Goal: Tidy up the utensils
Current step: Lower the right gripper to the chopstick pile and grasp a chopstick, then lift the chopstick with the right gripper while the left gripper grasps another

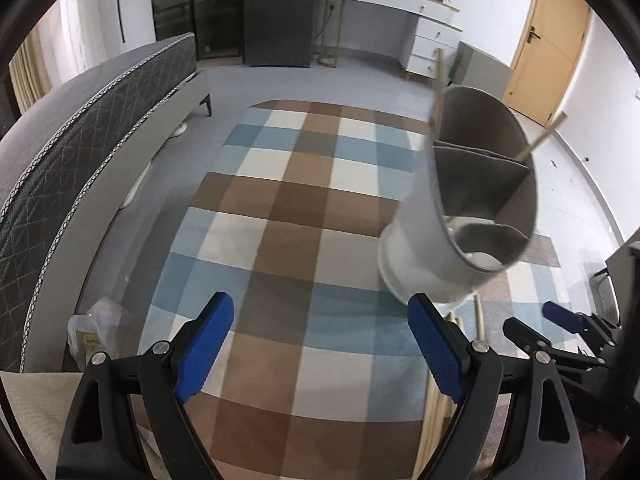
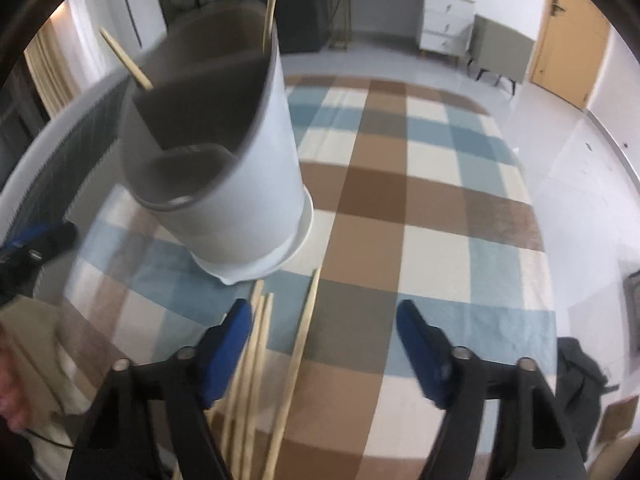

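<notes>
Hanging over a glass tabletop, the right gripper (image 2: pixel 324 344) has its blue-padded jaws spread, nothing pinched; one pale wooden chopstick (image 2: pixel 302 344) lies between them. The left gripper (image 1: pixel 320 344) gapes empty too. At eleven o'clock stands the white cylindrical divided utensil holder (image 2: pixel 240 168), holding two chopsticks.

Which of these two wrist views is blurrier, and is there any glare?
Right wrist view: motion blur smears the white divided utensil holder and wooden chopsticks. Left wrist view: sharper, holder edges slightly soft. Both: fisheye bending, faint reflections on the glass tabletop.
</notes>
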Motion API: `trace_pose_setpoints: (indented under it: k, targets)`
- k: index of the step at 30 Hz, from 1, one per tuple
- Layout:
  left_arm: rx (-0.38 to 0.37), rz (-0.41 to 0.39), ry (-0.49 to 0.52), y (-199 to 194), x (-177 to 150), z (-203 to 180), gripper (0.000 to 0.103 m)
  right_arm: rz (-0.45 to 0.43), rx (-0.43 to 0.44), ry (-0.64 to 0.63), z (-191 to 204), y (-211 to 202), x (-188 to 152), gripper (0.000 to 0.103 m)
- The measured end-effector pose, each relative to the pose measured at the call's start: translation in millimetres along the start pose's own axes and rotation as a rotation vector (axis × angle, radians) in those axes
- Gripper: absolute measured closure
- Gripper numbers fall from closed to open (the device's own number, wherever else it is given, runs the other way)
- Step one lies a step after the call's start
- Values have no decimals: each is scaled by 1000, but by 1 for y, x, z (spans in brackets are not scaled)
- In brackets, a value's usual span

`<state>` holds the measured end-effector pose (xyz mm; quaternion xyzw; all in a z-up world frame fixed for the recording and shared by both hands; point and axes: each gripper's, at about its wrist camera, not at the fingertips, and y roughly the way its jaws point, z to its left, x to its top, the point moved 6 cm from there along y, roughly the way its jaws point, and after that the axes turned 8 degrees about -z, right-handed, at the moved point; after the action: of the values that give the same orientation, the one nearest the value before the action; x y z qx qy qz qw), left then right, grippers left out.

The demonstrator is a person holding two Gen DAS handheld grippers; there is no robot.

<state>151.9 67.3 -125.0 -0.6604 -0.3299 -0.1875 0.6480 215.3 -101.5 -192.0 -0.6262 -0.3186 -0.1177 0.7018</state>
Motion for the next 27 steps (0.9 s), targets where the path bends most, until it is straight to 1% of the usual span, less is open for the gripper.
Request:
trace_pose_setpoints:
  k: [1, 3, 4, 6, 8, 9, 12, 13, 14, 15, 19, 20, 21, 23, 24, 27]
  targets:
    - [0, 2, -4, 1, 1, 2, 17, 17, -4, -3, 0, 6, -1, 38]
    - [3, 12, -20, 2, 3, 7, 18, 43, 3, -4, 0, 16, -2, 52]
    - [-2, 15, -25, 3, 4, 8, 18, 53, 2, -5, 0, 20, -3, 53]
    - [8, 16, -27, 6, 5, 10, 17, 68, 9, -4, 2, 26, -4, 60]
    - [22, 9, -13, 5, 5, 9, 18, 68, 13, -6, 4, 29, -3, 61]
    - [20, 9, -5, 6, 5, 8, 18, 67, 14, -6, 5, 31, -3, 63]
    - [16, 17, 12, 8, 4, 6, 17, 76, 6, -13, 7, 36, -2, 67]
    - [17, 22, 18, 9, 3, 5, 17, 84, -6, -20, 7, 38, -3, 69]
    - [15, 27, 19, 10, 3, 5, 17, 100, -21, -27, 7, 41, -5, 75]
    - [14, 30, 18, 11, 2, 5, 17, 84, -20, -26, 7, 41, -4, 75]
    - [6, 47, 17, 14, 1, 4, 17, 71, -17, -32, 9, 43, -2, 77]
    - [2, 53, 19, 15, 0, 3, 18, 66, -21, -42, 10, 43, -1, 79]
    - [-4, 62, 21, 16, -1, 2, 18, 61, -16, -48, 12, 43, -1, 85]
    - [-7, 70, 31, 18, -3, 0, 18, 54, -14, -53, 15, 44, 1, 92]
    - [-6, 73, 38, 18, -4, -1, 18, 51, -13, -51, 15, 44, 1, 98]
    - [-24, 97, 45, 21, -8, -4, 18, 46, 3, 3, 9, 44, 2, 99]
